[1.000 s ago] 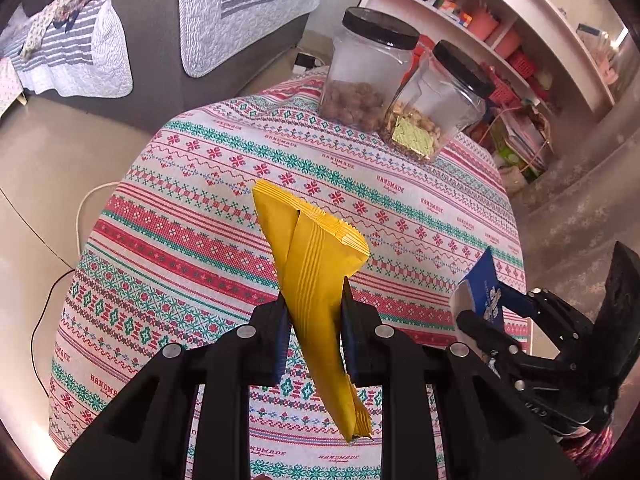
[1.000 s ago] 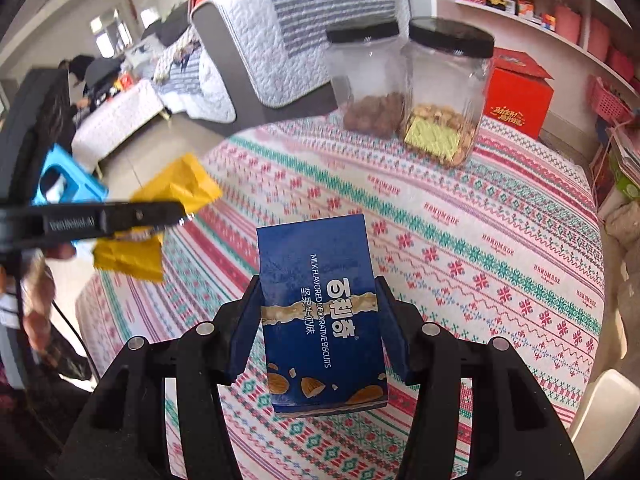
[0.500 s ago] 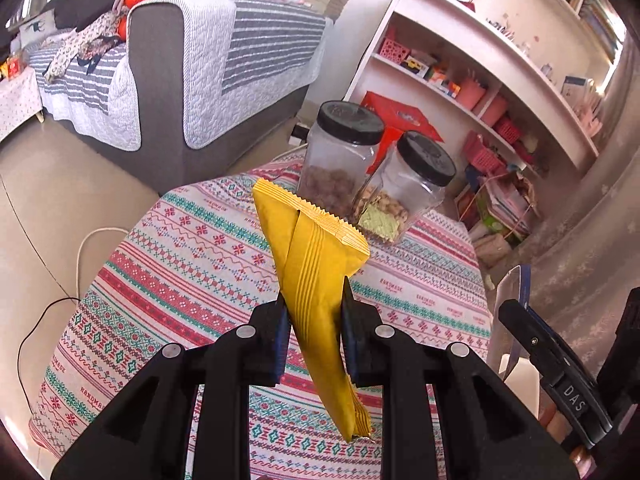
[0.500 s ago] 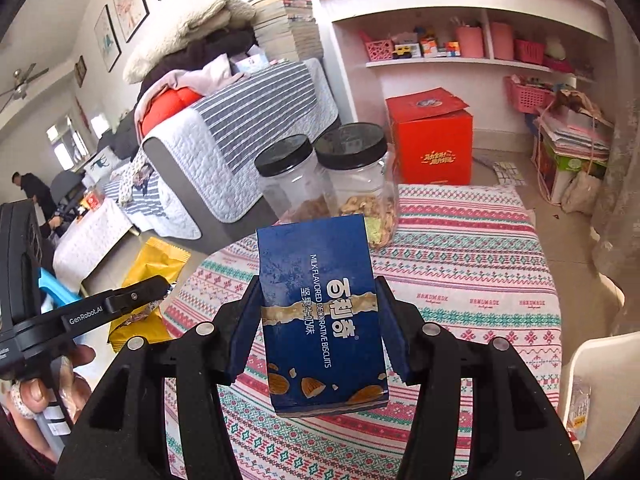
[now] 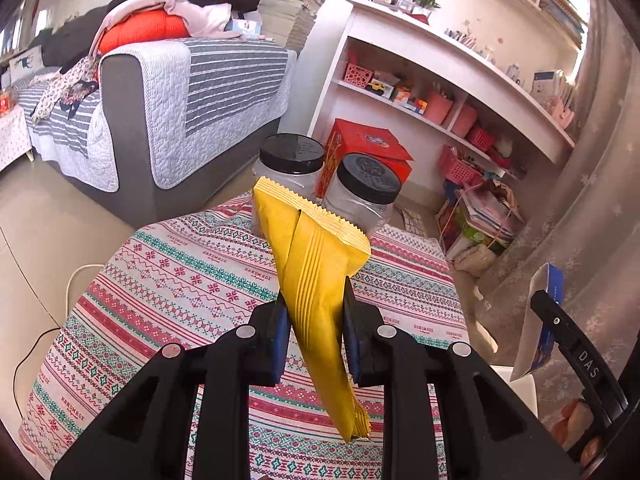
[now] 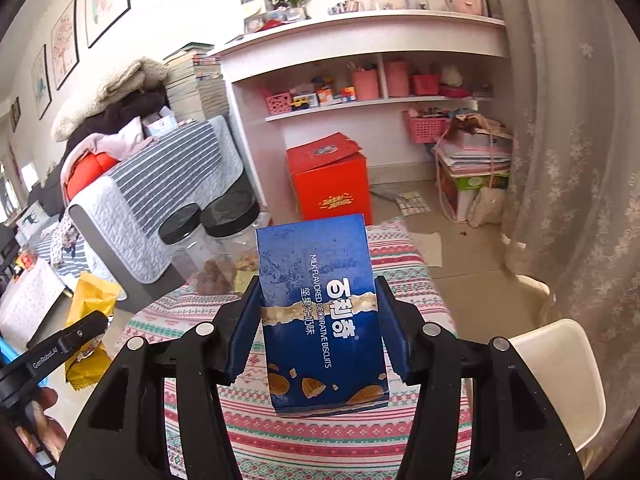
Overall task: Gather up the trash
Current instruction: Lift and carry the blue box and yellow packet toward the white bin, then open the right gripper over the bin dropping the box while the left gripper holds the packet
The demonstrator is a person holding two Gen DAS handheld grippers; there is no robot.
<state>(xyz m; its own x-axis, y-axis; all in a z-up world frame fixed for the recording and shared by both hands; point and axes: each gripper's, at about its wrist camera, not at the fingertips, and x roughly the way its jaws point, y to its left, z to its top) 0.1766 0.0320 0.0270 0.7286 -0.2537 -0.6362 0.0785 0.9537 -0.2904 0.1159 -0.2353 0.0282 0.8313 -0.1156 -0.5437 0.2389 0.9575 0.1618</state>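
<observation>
Both pieces of trash are already picked up and held clear above the counter (image 5: pixel 168 280). The left claw (image 5: pixel 314 320) is pinched nearly closed on a crumpled yellow snack wrapper (image 5: pixel 316 264), gripping it about midway so that its serrated end sticks up past the pads and its tail hangs below. The right claw (image 6: pixel 318 320) stands about half open, its pads pressed on the two long sides of a blue biscuit box (image 6: pixel 320 308), which sits upright between them with its printed face toward the camera.

On the patterned cloth, the only things visible are two clear jars with black lids (image 5: pixel 362 190), standing side by side at the far edge; they hold food and do not look like trash. No other litter shows on the part of the counter in view, though the near edge is hidden behind the claws.

What is left, as I judge it, is the disposal: no bin or bag appears in either view, so where the wrapper and box should go cannot be told. A white chair (image 6: pixel 560 368) stands just beside the counter's right edge.
</observation>
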